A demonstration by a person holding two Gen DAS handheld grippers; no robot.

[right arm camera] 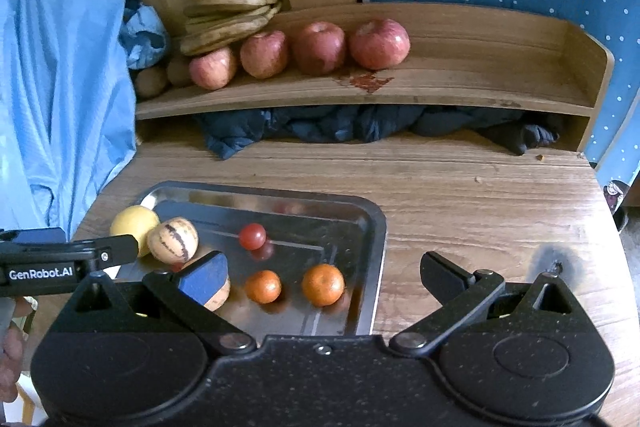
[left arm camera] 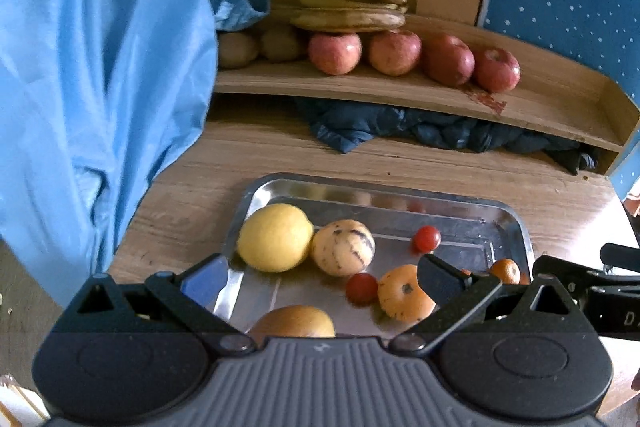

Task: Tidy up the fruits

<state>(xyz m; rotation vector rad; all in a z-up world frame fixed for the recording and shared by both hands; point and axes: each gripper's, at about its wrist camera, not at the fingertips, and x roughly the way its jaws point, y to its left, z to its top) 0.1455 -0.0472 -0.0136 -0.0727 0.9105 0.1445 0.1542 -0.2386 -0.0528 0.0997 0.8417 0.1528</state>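
Both my grippers hang wide open over the tray [right arm camera: 372,227], holding nothing.

My left gripper [left arm camera: 320,275] spans the fruit [left arm camera: 343,247]; the right gripper [right arm camera: 320,277] brackets two oranges [right arm camera: 322,284]. "GenRobot.AI" reads on the left one's side. Bananas [right arm camera: 230,11] lie lengthwise along the shelf [right arm camera: 480,91], above apples [right arm camera: 379,43].

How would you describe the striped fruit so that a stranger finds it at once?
Look at the metal tray on the wooden table. At its far left, beside the yellow lemon, lies the pepino melon. Only it is cream with dark purple stripes.
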